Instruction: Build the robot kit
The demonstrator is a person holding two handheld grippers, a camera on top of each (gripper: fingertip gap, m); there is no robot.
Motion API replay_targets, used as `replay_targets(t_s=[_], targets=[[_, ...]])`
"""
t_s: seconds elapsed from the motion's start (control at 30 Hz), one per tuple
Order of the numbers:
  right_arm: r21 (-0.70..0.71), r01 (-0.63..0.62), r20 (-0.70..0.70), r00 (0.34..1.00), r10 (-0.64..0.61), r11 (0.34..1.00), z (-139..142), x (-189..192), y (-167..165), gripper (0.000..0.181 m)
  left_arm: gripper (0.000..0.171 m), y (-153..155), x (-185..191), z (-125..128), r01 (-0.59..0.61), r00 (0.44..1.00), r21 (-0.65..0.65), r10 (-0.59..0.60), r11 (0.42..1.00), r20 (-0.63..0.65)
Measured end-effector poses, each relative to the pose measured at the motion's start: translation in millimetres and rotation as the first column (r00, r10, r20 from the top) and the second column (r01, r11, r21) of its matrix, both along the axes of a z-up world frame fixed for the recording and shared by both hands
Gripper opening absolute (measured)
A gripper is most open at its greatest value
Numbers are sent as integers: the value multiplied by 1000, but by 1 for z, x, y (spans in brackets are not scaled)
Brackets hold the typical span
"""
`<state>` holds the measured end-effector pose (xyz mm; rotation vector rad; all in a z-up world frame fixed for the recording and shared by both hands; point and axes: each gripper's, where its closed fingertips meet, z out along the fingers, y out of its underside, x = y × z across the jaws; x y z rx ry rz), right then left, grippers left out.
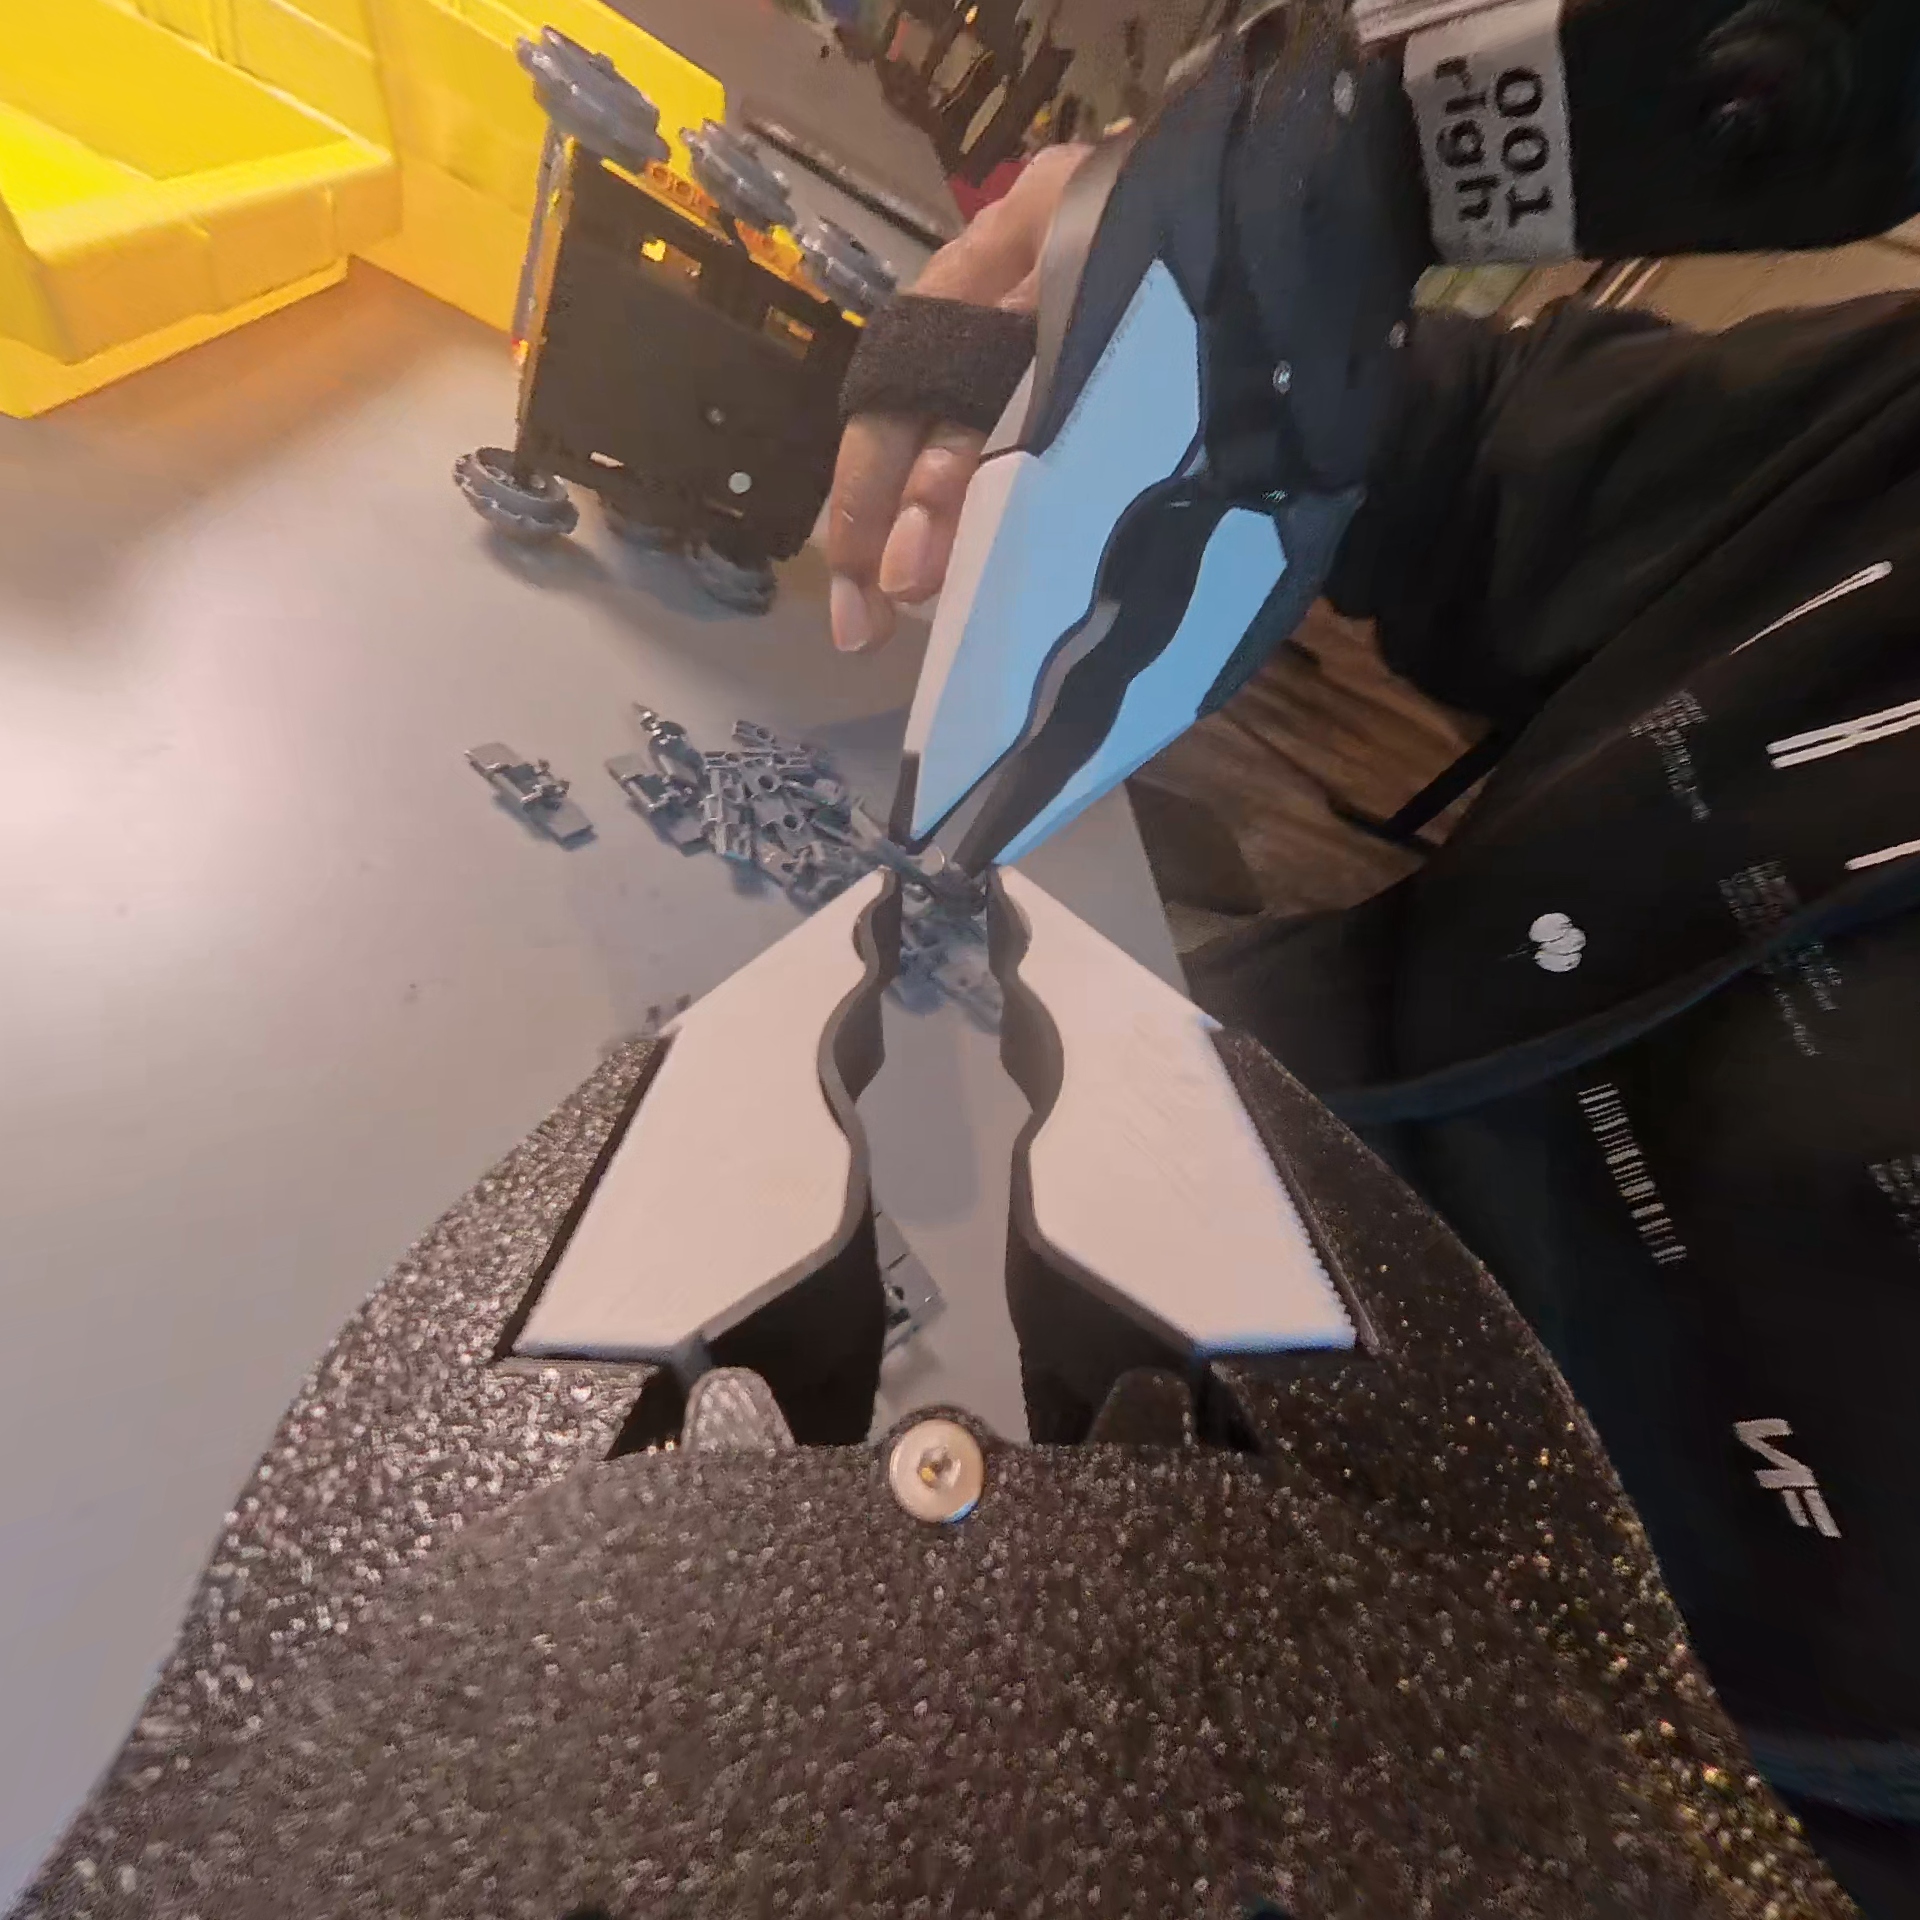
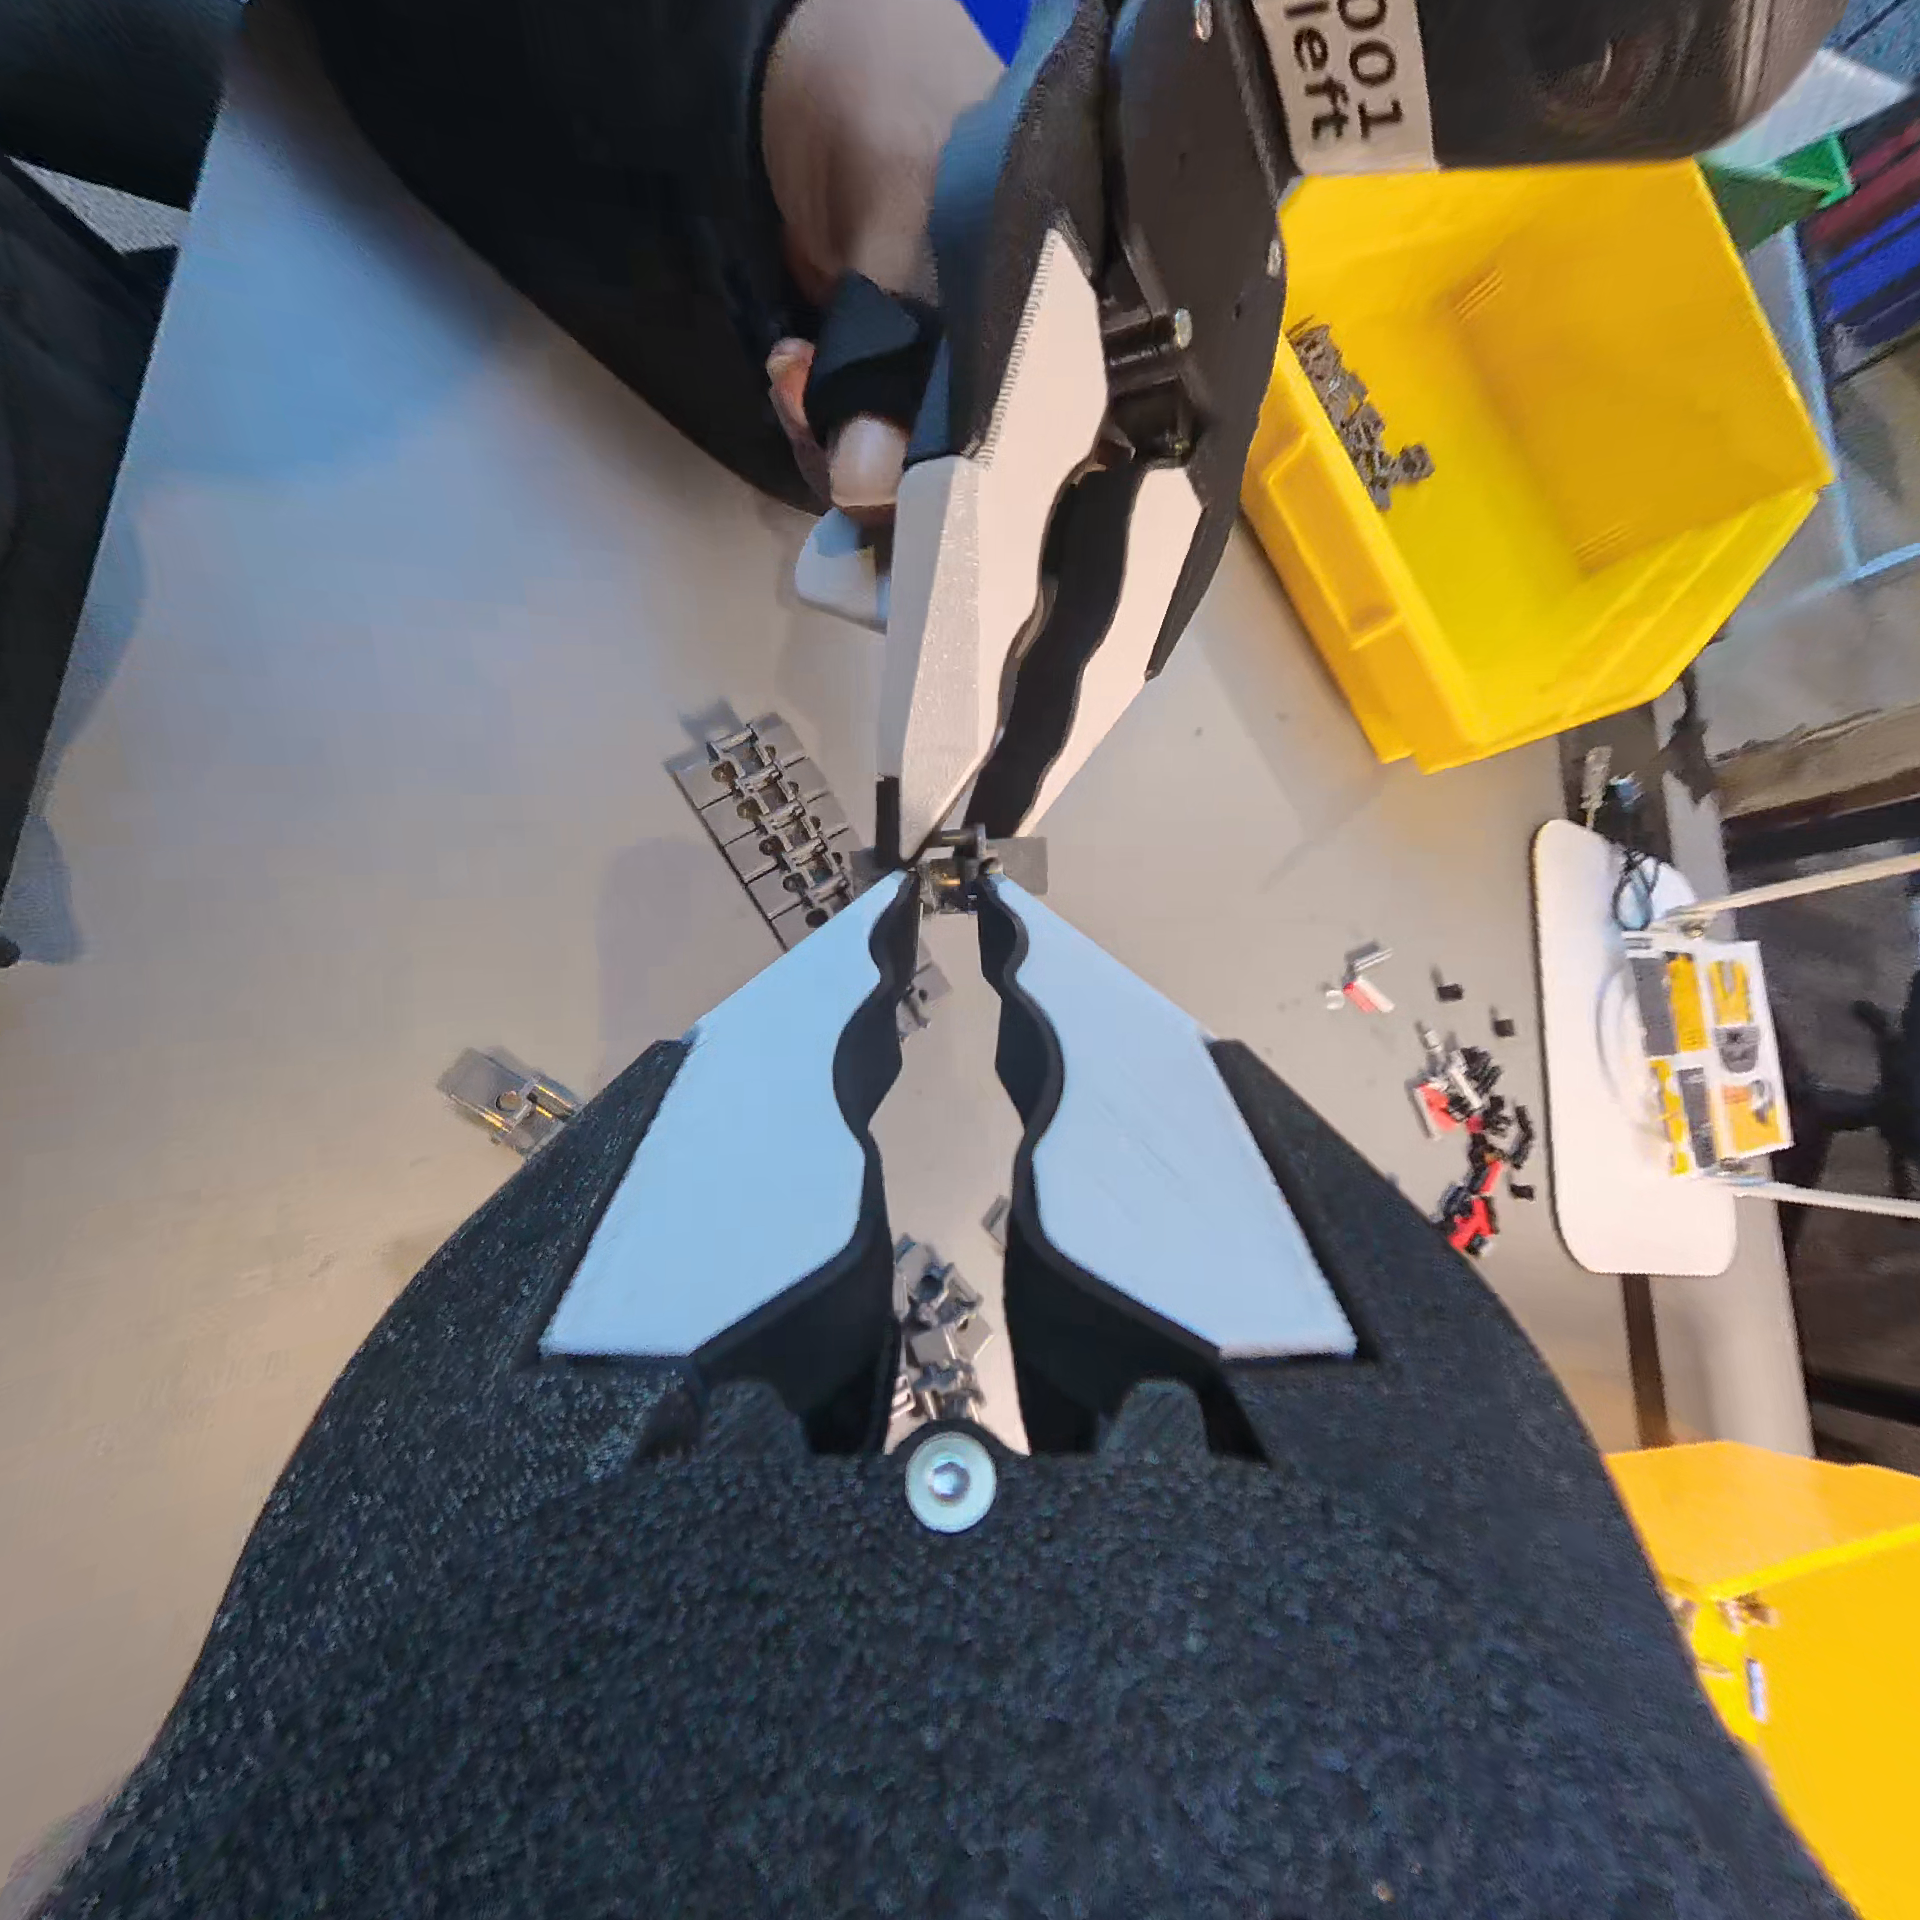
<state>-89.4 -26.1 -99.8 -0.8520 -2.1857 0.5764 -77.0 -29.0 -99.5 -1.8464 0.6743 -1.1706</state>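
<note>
Grey table (image 2: pixel 312 727), cluttered. Yellow bins (image 2: pixel 1527 457) at far edge, one holding dark small parts; a black wheeled model (image 1: pixel 675 384) stands beside the bins. Loose heap of dark links (image 1: pixel 769 800) mid-table, short track strip (image 2: pixel 774 821) lying flat, stray link (image 2: pixel 504 1101) apart from it. Red and black bits (image 2: pixel 1475 1143) near the right edge, beside a white tray (image 2: pixel 1631 1226) carrying a sticker sheet. Person's dark sleeve crowds the near edge. Left gripper (image 1: pixel 935 883) and right gripper (image 2: pixel 945 883) meet tip to tip just above the table, both nearly closed and pinching one small dark link (image 2: pixel 961 857) between them. Piece is grey-black, with a metallic glint, mostly hidden by the tips.
</note>
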Motion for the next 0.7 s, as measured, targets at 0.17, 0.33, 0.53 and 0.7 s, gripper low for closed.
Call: replay_targets(t_s=[0.17,0.33,0.53,0.7], targets=[[-50,-9,-86,996,5,999,20,0,-6,13,7,-7,-1,16,39,992,0,-38,999,116],[-415,44,-93,991,-91,909,41,4,-8,22,6,-13,-4,34,67,976,62,-78,996,202],[-691,31,-60,993,-100,722,49,3,-20,11,6,-23,4,44,96,976,187,-129,978,178],[-735,64,-14,994,-109,675,48,0,-19,7,6,-19,2,43,74,979,184,-106,980,173]])
